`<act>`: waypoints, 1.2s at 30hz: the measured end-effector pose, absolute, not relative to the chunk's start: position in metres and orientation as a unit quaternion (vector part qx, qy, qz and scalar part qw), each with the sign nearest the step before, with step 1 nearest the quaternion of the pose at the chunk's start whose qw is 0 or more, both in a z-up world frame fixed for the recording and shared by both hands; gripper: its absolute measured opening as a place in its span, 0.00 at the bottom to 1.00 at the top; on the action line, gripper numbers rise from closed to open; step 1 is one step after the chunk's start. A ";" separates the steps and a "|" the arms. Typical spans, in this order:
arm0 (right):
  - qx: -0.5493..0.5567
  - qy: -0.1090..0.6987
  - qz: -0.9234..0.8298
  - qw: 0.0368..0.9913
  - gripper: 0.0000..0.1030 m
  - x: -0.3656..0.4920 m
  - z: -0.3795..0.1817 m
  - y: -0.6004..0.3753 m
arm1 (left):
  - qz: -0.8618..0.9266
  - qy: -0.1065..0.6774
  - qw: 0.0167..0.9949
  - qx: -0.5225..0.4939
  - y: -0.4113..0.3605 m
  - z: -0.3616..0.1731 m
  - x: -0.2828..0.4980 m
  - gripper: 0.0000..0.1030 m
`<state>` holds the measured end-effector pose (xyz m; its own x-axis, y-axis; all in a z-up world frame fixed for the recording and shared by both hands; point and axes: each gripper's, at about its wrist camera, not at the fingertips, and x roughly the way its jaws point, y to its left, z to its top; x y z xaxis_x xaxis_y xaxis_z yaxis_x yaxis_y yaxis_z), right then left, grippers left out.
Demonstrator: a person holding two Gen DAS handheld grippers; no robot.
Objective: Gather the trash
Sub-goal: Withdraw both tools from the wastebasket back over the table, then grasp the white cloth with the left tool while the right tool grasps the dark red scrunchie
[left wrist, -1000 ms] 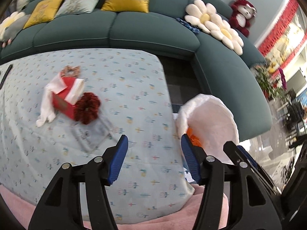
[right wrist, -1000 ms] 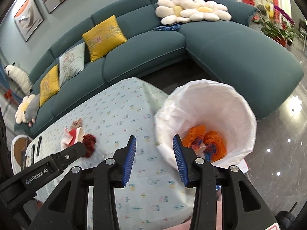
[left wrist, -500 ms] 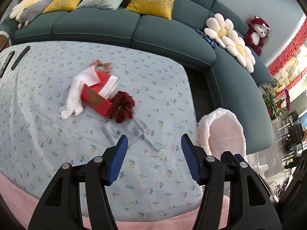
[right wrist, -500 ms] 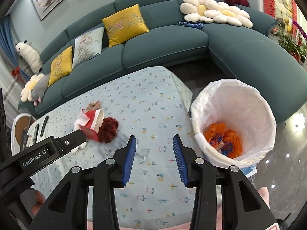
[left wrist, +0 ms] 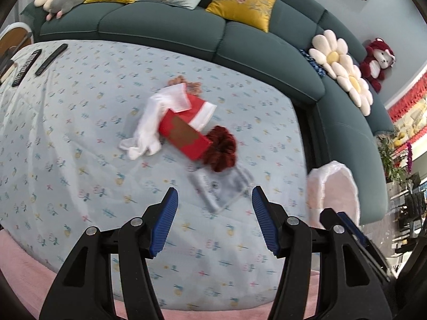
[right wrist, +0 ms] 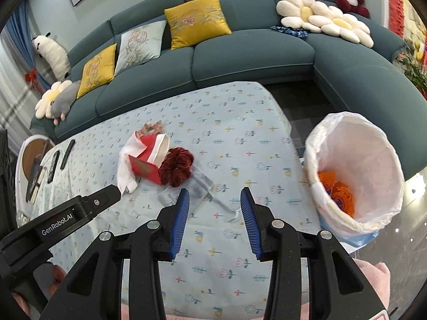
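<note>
Right wrist view is being filled by a teal sofa (right wrist: 253, 53) cut off at both edges, then the cloth-covered worktop (right wrist: 240, 138), then a lined trash bin (right wrist: 355, 176) just beside its right end, orange scraps being partly hidden inside. Trash is being left mid-worktop: a red box (right wrist: 145, 166) half covered by white cloth (right wrist: 125, 170), a dark red scrunchie (right wrist: 177, 166) touching it, a clear wrapper (right wrist: 200, 186) whose print is too blurred. "GenRobot.AI" is being shown on the left gripper (left wrist: 213, 218), fingers wide, empty. Right gripper (right wrist: 214, 218) fingers are being kept narrower, empty.

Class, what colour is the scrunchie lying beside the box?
Dark red scrunchie; clearest in the right wrist view.
</note>
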<state>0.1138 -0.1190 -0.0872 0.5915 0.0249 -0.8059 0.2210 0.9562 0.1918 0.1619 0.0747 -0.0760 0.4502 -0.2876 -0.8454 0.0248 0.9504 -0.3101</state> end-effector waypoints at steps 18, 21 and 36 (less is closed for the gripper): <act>0.124 0.510 -0.041 0.850 0.38 0.209 -0.150 -0.076 | -0.028 0.533 0.846 -0.018 0.129 -0.135 0.238 0.53; 0.128 0.519 -0.046 0.844 0.38 0.228 -0.161 -0.076 | -0.030 0.540 0.841 -0.011 0.128 -0.144 0.253 0.54; 0.135 0.559 -0.047 0.816 0.30 0.265 -0.218 -0.066 | -0.063 0.580 0.811 -0.029 0.126 -0.195 0.287 0.19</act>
<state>0.2649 -0.0663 -0.2180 0.3698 0.0742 -0.9261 0.2285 0.9589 0.1681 0.2868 0.1261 -0.1950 0.3184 -0.1364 -0.9381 0.0687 0.9903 -0.1207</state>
